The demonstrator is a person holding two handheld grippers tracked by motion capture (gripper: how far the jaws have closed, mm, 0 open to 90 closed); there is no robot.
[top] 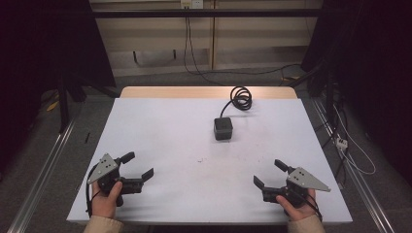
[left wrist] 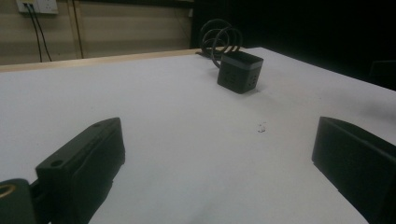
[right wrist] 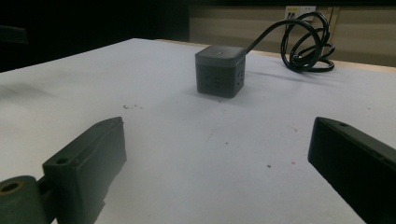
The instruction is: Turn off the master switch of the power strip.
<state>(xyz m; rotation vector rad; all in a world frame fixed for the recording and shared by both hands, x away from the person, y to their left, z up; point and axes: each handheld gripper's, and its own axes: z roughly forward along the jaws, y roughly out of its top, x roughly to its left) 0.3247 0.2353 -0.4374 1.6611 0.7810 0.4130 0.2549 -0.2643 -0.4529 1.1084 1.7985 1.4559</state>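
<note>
Cube: a small dark grey plug box point(top: 223, 128) with flat sides and soft corners, standing past the middle of the table, well apart from both tools.
Cord: a thin black cord point(top: 240, 98), rolled in loops behind the cube.
Table: white top point(top: 160, 126), smooth, a few tiny specks; pale wood back edge.
Left tool point(top: 136, 166): black jaws apart, holding nothing.
Right tool point(top: 267, 173): black jaws apart, holding nothing.
Room: dim, grey floor.

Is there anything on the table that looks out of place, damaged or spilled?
Nothing stands out. The dark cube socket stands upright on the white table, with its cable coiled neatly behind it. A few tiny specks lie on the surface.
</note>
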